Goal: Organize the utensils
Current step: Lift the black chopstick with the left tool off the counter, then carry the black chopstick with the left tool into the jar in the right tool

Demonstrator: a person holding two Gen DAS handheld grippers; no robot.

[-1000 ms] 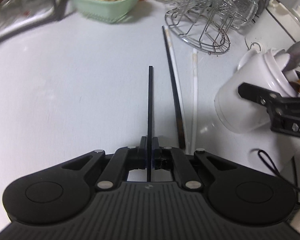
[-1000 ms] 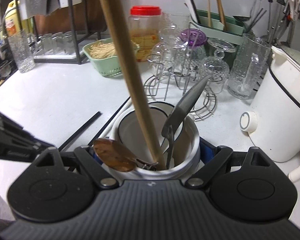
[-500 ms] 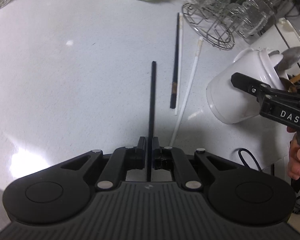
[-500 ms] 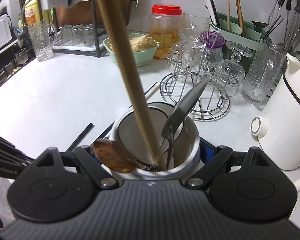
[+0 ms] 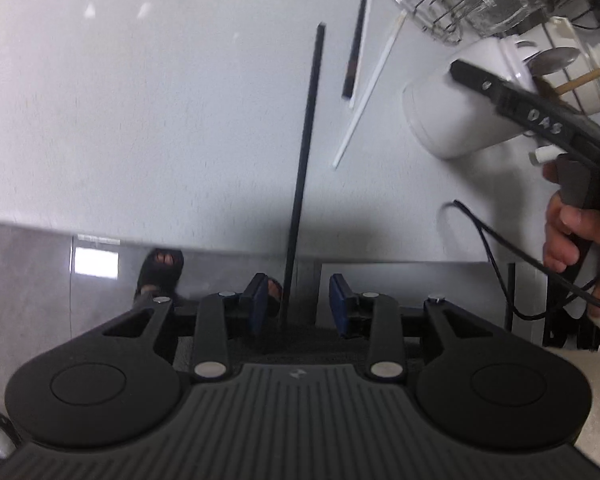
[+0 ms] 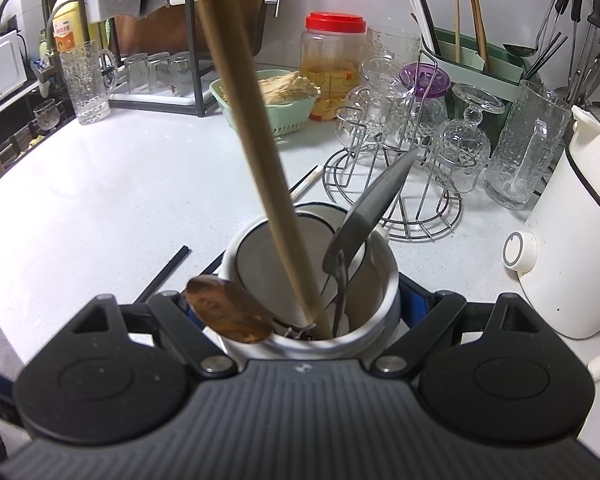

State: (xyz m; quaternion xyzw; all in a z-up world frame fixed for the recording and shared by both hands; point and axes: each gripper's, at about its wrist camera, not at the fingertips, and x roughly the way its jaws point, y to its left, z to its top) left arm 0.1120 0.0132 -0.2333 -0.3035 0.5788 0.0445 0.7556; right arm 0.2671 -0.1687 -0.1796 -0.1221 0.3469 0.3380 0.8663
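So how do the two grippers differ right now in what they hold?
The left gripper has just opened its jaws: they stand apart, and the black chopstick between them is no longer pinched. The right gripper is closed around the white utensil holder, a wide thing against a thin one. The chopstick stretches over the counter; the holder is tilted. Both grippers are black with blue pads.

White counter (image 5: 140,120) with chopsticks (image 5: 364,92)
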